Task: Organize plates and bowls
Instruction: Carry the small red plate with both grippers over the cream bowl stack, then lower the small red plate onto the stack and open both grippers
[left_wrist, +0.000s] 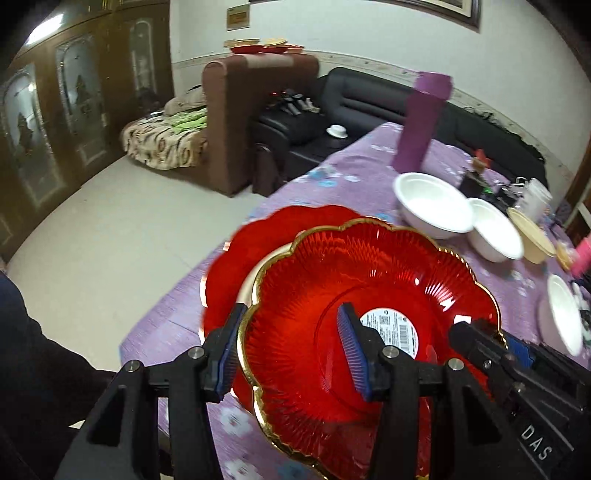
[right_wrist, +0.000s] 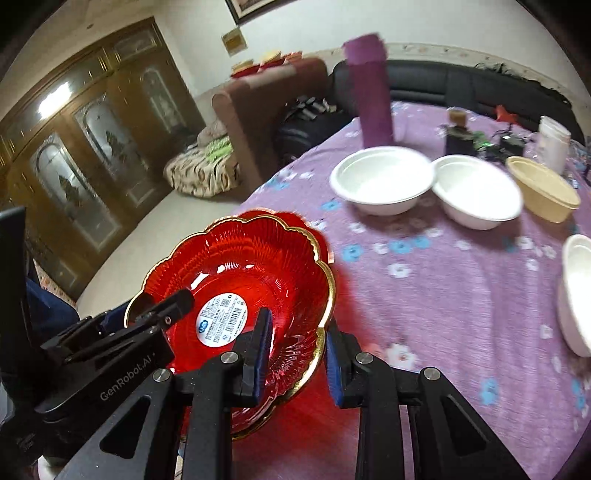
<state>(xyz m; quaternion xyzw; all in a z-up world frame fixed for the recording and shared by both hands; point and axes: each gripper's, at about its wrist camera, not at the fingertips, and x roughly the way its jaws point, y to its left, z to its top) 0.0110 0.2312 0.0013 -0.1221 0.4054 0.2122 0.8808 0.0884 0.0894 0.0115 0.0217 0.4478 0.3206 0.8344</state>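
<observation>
A: What's hard to make out?

B: The near edge of the red ribbed glass plate with a gilt scalloped rim (left_wrist: 332, 280) is cut off at the bottom of the left view, and another red plate (left_wrist: 236, 254) under it is blurred. The small print on the round white label (right_wrist: 221, 319) at the plate's centre can't be read.

A: Any writing you can read?

B: "GenRobot.AI" on the left tool (left_wrist: 291, 354), seen from the right camera, and "DAS" on the right tool (right_wrist: 295, 354), seen from the left one.

A: And the tools?

B: Each one is closed on the plate's rim, left and right sides, holding it tilted just above the counter (right_wrist: 443, 295).

A: The counter and room?

B: A purple flowered cloth covers it. Two white bowls (right_wrist: 382, 179) and a tan bowl (right_wrist: 543, 188) sit in a row farther back, near a tall purple bottle (right_wrist: 371, 92). Beyond are a black sofa (left_wrist: 354, 92), a brown armchair (left_wrist: 236, 122) and a dark wooden cabinet (left_wrist: 55, 118).
</observation>
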